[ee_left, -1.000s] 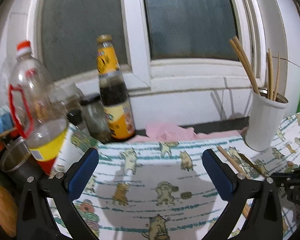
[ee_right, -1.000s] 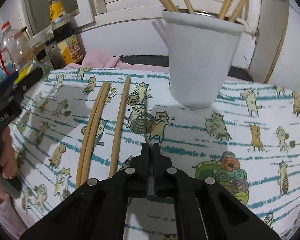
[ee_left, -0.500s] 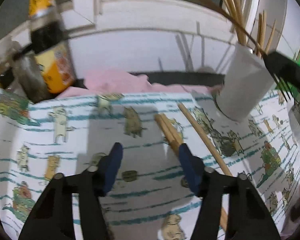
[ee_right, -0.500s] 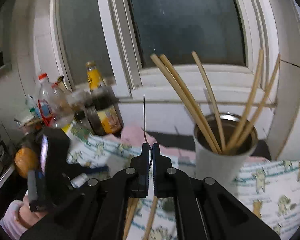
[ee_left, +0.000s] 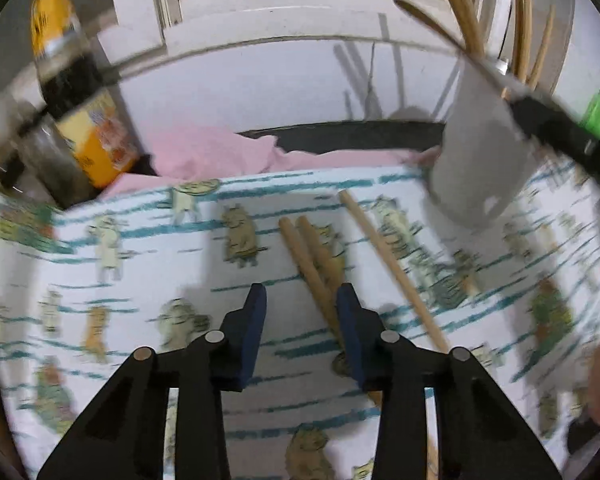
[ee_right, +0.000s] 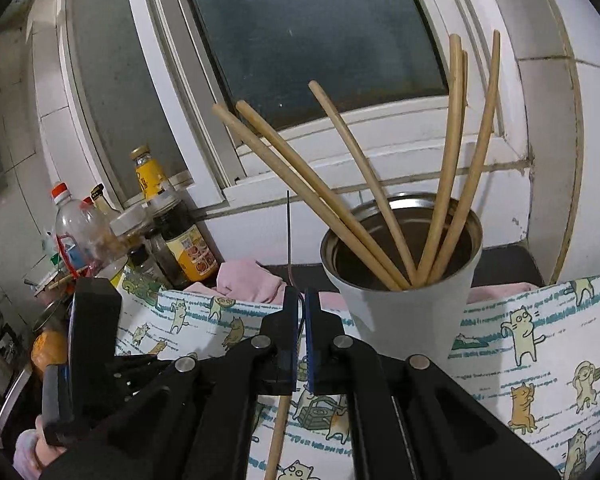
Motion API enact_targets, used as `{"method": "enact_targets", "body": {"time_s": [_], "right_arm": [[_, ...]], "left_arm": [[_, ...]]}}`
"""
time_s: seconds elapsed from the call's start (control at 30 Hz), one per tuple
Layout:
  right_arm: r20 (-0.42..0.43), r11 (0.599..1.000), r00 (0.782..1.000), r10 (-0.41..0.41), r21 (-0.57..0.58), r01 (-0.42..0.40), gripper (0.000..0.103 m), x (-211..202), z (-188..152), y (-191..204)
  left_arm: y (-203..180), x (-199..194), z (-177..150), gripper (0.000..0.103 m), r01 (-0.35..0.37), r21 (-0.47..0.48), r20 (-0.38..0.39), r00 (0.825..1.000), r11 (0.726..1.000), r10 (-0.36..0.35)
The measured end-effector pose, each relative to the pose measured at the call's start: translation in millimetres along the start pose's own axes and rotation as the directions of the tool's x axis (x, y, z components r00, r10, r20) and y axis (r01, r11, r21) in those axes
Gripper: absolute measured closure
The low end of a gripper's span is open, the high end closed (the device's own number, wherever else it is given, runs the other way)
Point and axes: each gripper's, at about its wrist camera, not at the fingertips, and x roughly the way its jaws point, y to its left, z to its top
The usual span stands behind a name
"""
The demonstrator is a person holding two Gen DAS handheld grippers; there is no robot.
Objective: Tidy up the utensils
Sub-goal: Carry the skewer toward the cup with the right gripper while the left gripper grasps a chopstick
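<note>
Right jaws closed, cup (ee_right: 412, 320) holding chopsticks (ee_right: 444, 184)

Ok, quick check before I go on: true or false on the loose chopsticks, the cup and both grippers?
1. Three loose chopsticks lie on the cat-print cloth. True.
2. The white cup is empty. False: several upright chopsticks stand in it.
3. The left gripper is open, low over the cloth. True.
4. The right gripper is wide open. False: its jaws are nearly closed, with a thin dark rod between them.
</note>
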Motion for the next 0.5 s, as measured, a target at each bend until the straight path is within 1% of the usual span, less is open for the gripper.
{"method": "enact_targets", "body": {"time_s": [0.03, 0.07, 0.13, 0.2, 0.27, 0.3, 0.33, 0.4, 0.43, 0.47, 0.5], "right_arm": [[0.005, 1.000, 1.000, 0.000, -0.006, 0.000, 0.099, -2.5, -0.3, 1.1], [0.010, 1.000, 1.000, 0.001, -0.010, 0.000, 0.099, -4.2, -0.5, 2.3], [0.020, 1.000, 1.000, 0.007, -0.015, -0.006, 0.099, -8.4, -0.8, 3.1], [0.032, 1.000, 0.999, 0.007, -0.016, -0.007, 0.099, -12.2, -0.6, 3.2], [0.046, 1.000, 0.999, 0.000, -0.022, 0.001, 0.099, -15.0, -0.6, 2.2], [0.050, 1.000, 0.999, 0.003, -0.023, -0.002, 0.099, -15.9, -0.7, 1.7], [0.052, 1.000, 0.999, 0.009, -0.021, -0.008, 0.099, -16.9, -0.2, 0.8], [0.050, 1.000, 0.999, 0.021, -0.020, -0.020, 0.099, -17.9, 0.0, 1.5], [0.050, 0.999, 0.998, 0.027, -0.023, -0.026, 0.099, -18.9, 0.0, 2.6], [0.053, 0.999, 0.998, 0.031, -0.026, -0.030, 0.099, -19.3, 0.2, 3.6], [0.058, 0.999, 0.998, 0.038, -0.031, -0.036, 0.099, -20.6, 0.2, 4.9]], "left_arm": [[-3.0, 2.1, -0.1, 0.076, 0.000, -0.002, -0.021, 1.000, 1.000, 0.000], [-3.7, 3.1, -0.5, 0.081, 0.015, -0.024, -0.034, 0.999, 1.000, -0.016], [-4.2, 3.4, 0.1, 0.082, 0.019, -0.049, -0.044, 0.999, 0.999, -0.022], [-3.3, 5.0, 1.7, 0.082, 0.017, -0.047, -0.054, 0.998, 0.999, -0.020], [0.9, 6.6, 5.5, 0.084, 0.031, -0.081, -0.070, 0.997, 0.996, -0.037], [6.0, 5.9, 5.3, 0.085, 0.044, -0.106, -0.080, 0.995, 0.993, -0.053], [10.6, 4.5, 4.6, 0.090, 0.057, -0.130, -0.092, 0.993, 0.990, -0.069], [20.4, 1.8, 2.8, 0.093, 0.124, -0.200, -0.130, 0.980, 0.972, -0.152], [23.8, 0.5, 1.6, 0.095, 0.156, -0.219, -0.141, 0.972, 0.963, -0.189], [25.2, 0.8, 0.8, 0.095, 0.176, -0.229, -0.149, 0.966, 0.957, -0.213], [27.2, 1.0, 0.5, 0.095, 0.177, -0.231, -0.146, 0.966, 0.957, -0.214]]}}
